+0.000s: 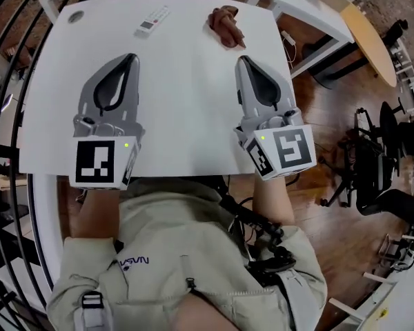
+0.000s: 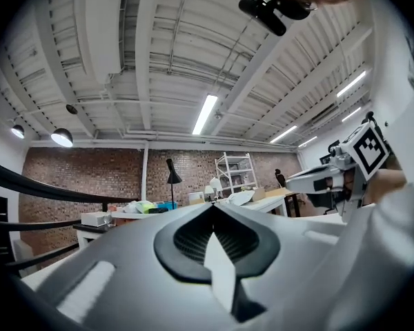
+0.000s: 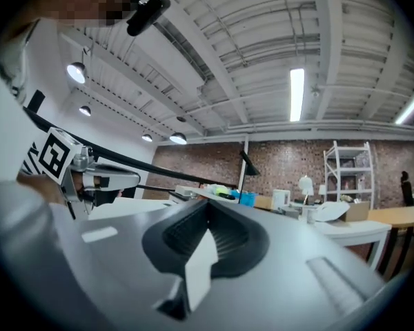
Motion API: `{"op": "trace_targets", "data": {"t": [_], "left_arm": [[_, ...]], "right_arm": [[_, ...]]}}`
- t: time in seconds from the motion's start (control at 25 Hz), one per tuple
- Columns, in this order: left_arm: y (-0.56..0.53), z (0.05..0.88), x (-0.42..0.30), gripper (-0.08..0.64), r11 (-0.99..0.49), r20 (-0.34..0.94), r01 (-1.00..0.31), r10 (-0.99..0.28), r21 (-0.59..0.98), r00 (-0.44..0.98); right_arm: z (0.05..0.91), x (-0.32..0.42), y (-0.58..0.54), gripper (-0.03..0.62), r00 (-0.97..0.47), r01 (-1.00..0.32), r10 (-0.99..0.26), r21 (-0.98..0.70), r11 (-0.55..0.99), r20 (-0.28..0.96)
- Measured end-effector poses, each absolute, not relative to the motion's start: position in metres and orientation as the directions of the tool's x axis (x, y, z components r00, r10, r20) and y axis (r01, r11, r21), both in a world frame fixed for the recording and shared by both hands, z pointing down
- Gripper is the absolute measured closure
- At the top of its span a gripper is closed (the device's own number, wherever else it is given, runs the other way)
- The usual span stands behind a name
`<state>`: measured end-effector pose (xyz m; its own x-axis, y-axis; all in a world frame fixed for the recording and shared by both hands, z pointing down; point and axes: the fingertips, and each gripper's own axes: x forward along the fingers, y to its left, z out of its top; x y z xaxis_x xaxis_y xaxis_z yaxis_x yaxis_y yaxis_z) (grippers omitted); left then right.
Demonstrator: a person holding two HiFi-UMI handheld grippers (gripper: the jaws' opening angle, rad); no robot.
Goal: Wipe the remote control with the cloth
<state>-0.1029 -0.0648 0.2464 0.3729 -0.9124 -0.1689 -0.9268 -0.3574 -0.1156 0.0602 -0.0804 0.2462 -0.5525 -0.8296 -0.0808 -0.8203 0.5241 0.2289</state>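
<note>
both grippers are clenched shut on nothing: the left gripper and the right gripper hover side by side over the near half of the white table, and each gripper view shows its jaws pressed together with only the room beyond them. the remote control lies at the far edge of the table, left of centre, and the brown cloth sits bunched up at the same far edge, to its right, the two clearly apart. neither is touched by a gripper (both are well away from the tips). nothing on the remote shows whether it has been wiped. judging by this layout, no wiping is under way: either the job is over and the things set down, or all of it is left, starting with picking up the cloth.
</note>
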Motion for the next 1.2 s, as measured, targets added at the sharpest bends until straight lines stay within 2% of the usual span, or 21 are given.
{"op": "trace_targets", "data": {"t": [0.24, 0.52, 0.64, 0.88, 1.2], "left_arm": [[-0.042, 0.289, -0.105, 0.555, -0.354, -0.103, -0.927, -0.925, -0.126, 0.367], [-0.034, 0.304, -0.097, 0.557, -0.372, -0.083, -0.923, -0.921, -0.104, 0.380], [-0.033, 0.312, -0.099, 0.557, -0.382, -0.077, -0.915, -0.916, -0.128, 0.393], [-0.036, 0.318, -0.110, 0.555, -0.367, -0.067, -0.930, -0.927, -0.039, 0.368], [-0.041, 0.323, -0.115, 0.555, -0.372, -0.034, -0.928, -0.927, -0.025, 0.373]], "right_arm": [[0.287, 0.056, -0.054, 0.588, -0.536, -0.831, -0.844, 0.191, 0.523, -0.022], [0.316, 0.059, -0.046, 0.589, -0.518, -0.839, -0.855, 0.182, 0.512, 0.015], [0.320, 0.061, -0.046, 0.591, -0.510, -0.846, -0.860, 0.169, 0.505, 0.019], [0.322, 0.066, -0.048, 0.591, -0.499, -0.854, -0.866, 0.146, 0.499, 0.036], [0.324, 0.063, -0.050, 0.591, -0.498, -0.858, -0.866, 0.123, 0.499, 0.039]]}}
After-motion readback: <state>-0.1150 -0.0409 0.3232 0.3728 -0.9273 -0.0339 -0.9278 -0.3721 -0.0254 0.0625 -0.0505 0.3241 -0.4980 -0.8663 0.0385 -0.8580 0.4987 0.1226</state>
